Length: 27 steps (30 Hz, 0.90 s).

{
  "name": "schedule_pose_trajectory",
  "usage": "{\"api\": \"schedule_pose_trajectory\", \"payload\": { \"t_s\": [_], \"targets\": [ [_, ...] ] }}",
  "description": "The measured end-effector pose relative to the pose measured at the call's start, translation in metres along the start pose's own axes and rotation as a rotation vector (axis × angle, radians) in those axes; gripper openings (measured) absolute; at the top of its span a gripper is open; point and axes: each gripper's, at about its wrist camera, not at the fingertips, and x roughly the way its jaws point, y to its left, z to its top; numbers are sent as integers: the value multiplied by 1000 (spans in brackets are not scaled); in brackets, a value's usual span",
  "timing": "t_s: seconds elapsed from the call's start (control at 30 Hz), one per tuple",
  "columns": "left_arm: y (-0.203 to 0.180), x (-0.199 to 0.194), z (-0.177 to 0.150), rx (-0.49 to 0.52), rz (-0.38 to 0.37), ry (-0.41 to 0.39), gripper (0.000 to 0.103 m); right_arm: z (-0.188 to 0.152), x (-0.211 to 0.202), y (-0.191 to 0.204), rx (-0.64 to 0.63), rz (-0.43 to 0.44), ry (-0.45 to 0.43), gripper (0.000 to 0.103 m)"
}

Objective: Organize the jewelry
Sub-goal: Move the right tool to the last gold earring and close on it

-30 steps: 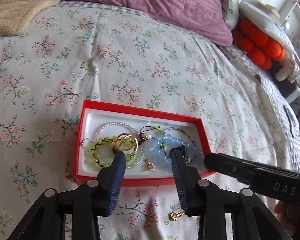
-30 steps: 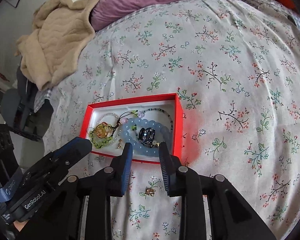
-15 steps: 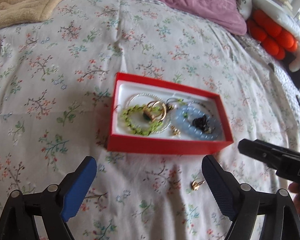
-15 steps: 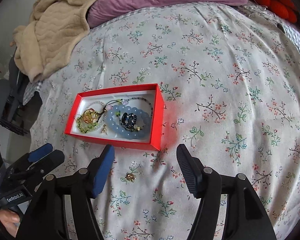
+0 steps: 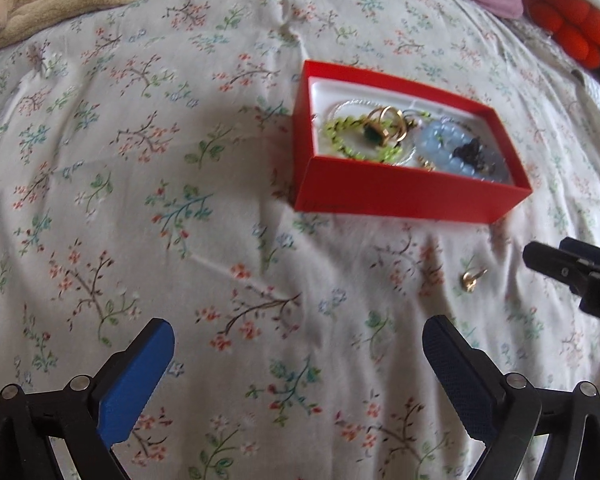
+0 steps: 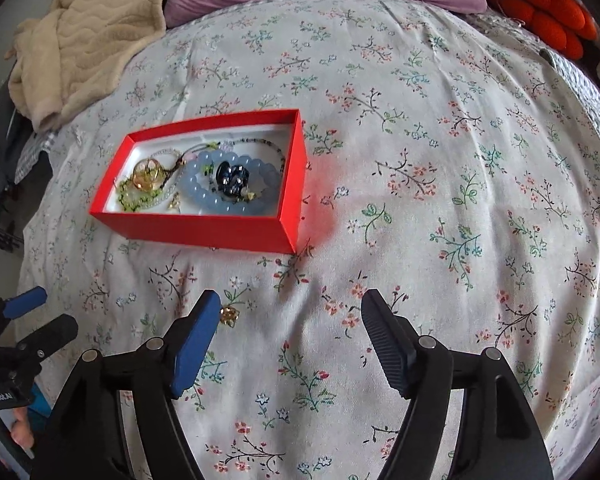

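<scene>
Both grippers — left [image 5: 298, 354], right [image 6: 290, 326] — opening, nothing between jaws. Stray charm [image 6: 229, 315] on bedspread [image 6: 420, 120] beside box [image 6: 204, 230] — next pick needs fine pinch.

Left gripper [image 5: 298, 354] pitched steeply down, jaws opening and already spread very wide, nothing between them. Right gripper [image 6: 290, 338] at the same steep pitch, jaws opening, less wide, gap also empty; its tips show at the right edge of the left wrist view. In the right wrist view the left gripper sits low left, a hand [image 6: 18, 432] wrapped round its handle
</scene>
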Motion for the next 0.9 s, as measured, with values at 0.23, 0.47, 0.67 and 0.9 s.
{"api": "schedule_pose_trajectory", "payload": {
  "t_s": [0.23, 0.47, 0.67, 0.9],
  "targets": [
    [12, 0, -7, -11, -10, 20, 102, -23, 32, 15, -96, -39, 74, 76],
    [21, 3, -8, -14, 4, 31, 102, -45, 43, 32, -306, -80, -29, 93],
    [29, 5, -8, -32, -2, 40, 102, -49, 51, 24, -330, -68, -90, 103],
    [29, 9, -5, -47, -16, 52, 102, -36, 54, 32, -326, -104, -89, 103]
  ]
}}
